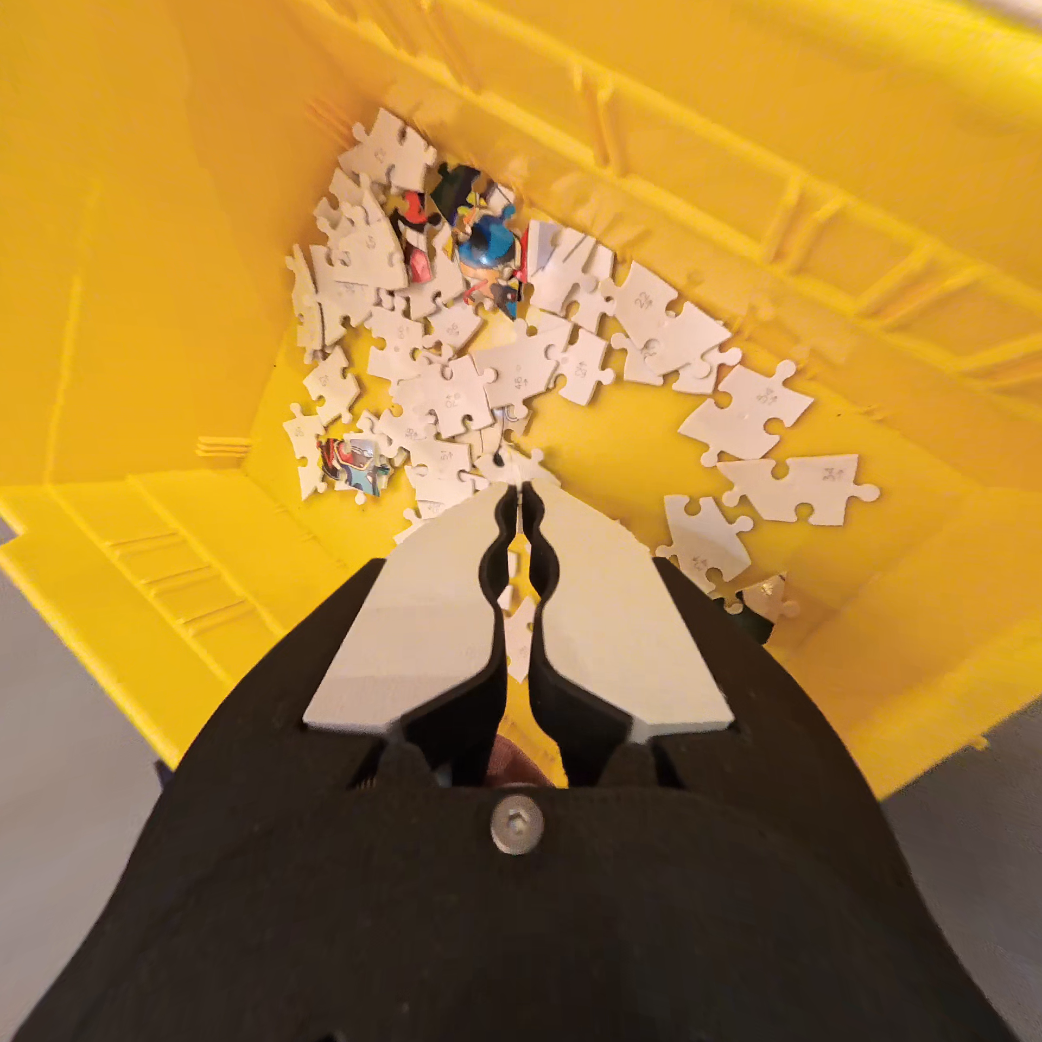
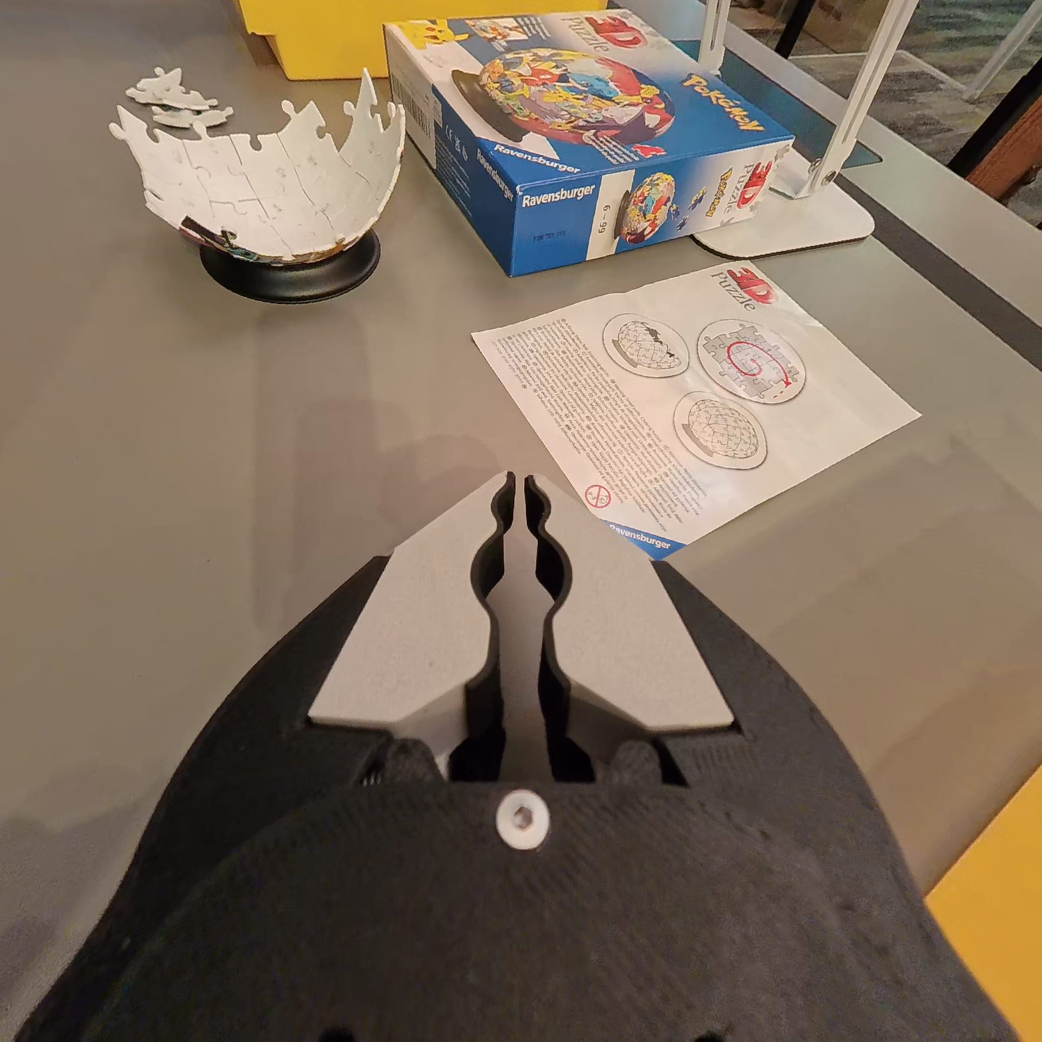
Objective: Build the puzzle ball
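Note:
My left gripper (image 1: 519, 488) reaches into a yellow bin (image 1: 169, 282) and is shut on a white puzzle piece (image 1: 516, 465) at the near edge of a pile of loose pieces (image 1: 445, 389). Most pieces lie white side up; a few show coloured print. In the right wrist view, the half-built puzzle ball (image 2: 265, 180) sits as an open white bowl on a black ring stand (image 2: 293, 270) at the far left. My right gripper (image 2: 519, 479) is shut and empty, above the grey table, well short of the ball.
A few loose pieces (image 2: 169, 93) lie behind the ball. The blue puzzle box (image 2: 592, 141) and an instruction sheet (image 2: 693, 406) lie to the right. A white stand base (image 2: 789, 220) is behind the box. The yellow bin (image 2: 327, 39) is at the far edge. The left gripper's tips are roughly 50 cm from the right gripper's. The half-built puzzle ball (image 2: 265, 180) is closer to my right gripper, around 20 cm from its tips; the left tips are 30 cm off.

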`<action>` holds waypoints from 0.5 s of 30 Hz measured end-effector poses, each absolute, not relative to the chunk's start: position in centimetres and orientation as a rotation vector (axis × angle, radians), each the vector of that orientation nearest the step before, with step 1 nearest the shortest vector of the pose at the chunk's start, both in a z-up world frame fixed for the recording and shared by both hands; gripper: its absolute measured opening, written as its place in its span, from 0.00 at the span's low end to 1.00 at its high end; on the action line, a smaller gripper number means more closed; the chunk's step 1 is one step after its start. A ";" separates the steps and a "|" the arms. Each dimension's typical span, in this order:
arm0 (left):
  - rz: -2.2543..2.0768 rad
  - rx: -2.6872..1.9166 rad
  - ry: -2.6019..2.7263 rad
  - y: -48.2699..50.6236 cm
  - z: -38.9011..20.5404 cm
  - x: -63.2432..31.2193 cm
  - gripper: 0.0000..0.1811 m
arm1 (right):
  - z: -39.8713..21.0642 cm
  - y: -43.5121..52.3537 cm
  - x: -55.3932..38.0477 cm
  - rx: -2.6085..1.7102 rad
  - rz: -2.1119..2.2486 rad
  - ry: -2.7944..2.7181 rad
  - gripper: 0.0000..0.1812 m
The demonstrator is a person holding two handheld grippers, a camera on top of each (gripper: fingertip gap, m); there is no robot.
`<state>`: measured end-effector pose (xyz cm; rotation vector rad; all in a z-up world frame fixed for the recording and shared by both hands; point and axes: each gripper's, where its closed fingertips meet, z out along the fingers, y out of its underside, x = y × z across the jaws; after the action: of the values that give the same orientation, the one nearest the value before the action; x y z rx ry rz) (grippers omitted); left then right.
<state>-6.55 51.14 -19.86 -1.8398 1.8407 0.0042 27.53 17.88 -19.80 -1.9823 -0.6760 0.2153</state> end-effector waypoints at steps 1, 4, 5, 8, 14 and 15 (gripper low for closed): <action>-0.029 -1.833 1.827 50.9 -19.3 -6.4 0.01 | -19.8 17.9 27.5 -1.983 0.216 -0.676 0.01; -0.093 -1.808 1.771 50.4 -17.4 -6.2 0.01 | -19.8 17.9 27.5 -1.983 0.216 -0.675 0.01; -0.123 -1.791 1.753 50.0 -16.6 -6.0 0.01 | -19.8 17.9 27.5 -1.982 0.215 -0.675 0.01; -0.198 -1.710 1.735 47.3 -13.7 -5.6 0.01 | -19.8 17.9 27.5 -1.983 0.215 -0.675 0.01; -0.385 -1.519 1.889 36.5 -11.3 -5.2 0.01 | -19.9 17.9 27.5 -1.987 0.218 -0.674 0.01; -0.351 -1.497 1.923 35.3 -11.8 -5.4 0.01 | -19.9 17.9 27.5 -1.987 0.216 -0.676 0.01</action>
<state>-5.36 35.35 -11.80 -1.4974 1.9231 -0.3508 27.53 17.91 -19.87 -1.9871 -0.6757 0.2159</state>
